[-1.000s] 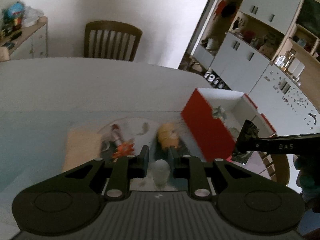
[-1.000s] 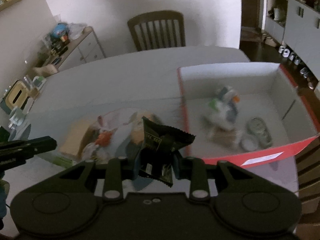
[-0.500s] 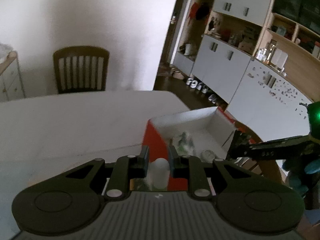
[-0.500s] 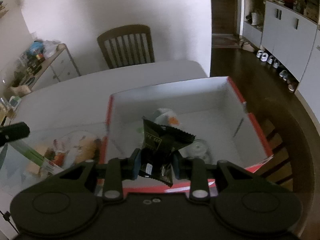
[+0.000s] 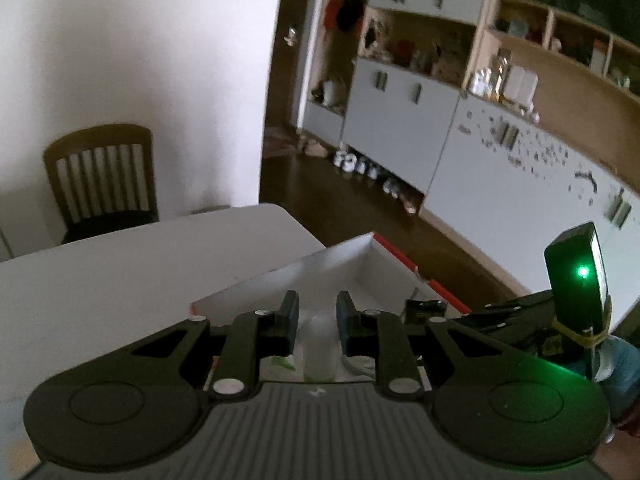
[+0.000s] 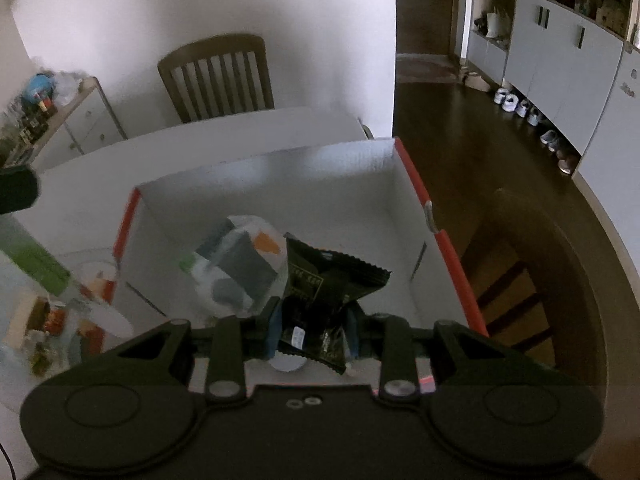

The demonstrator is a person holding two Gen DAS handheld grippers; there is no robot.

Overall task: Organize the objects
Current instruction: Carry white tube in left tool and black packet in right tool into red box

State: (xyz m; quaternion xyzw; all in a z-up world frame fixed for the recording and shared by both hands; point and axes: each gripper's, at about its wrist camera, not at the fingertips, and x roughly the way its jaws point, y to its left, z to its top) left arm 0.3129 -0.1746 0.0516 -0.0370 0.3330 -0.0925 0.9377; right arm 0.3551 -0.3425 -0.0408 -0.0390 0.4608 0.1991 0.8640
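Observation:
A red box with a white inside (image 6: 352,184) stands on the white table; it also shows in the left wrist view (image 5: 360,268). My right gripper (image 6: 312,322) is shut on a black snack packet (image 6: 324,292) and holds it over the box. A white packet with grey and orange print (image 6: 236,264) lies inside the box. My left gripper (image 5: 317,312) is shut on a small white bottle (image 5: 319,346) above the box's near left edge. The right gripper body with a green light (image 5: 576,280) shows at the right of the left wrist view.
A pile of loose items (image 6: 60,312) and a green box (image 6: 32,260) lie on the table left of the red box. A wooden chair (image 6: 216,76) stands at the table's far side, another chair (image 6: 532,288) to the right. Cabinets (image 5: 420,108) line the right wall.
Both grippers have swung to the right, from over the pile of loose items to over the red box, each still holding its object.

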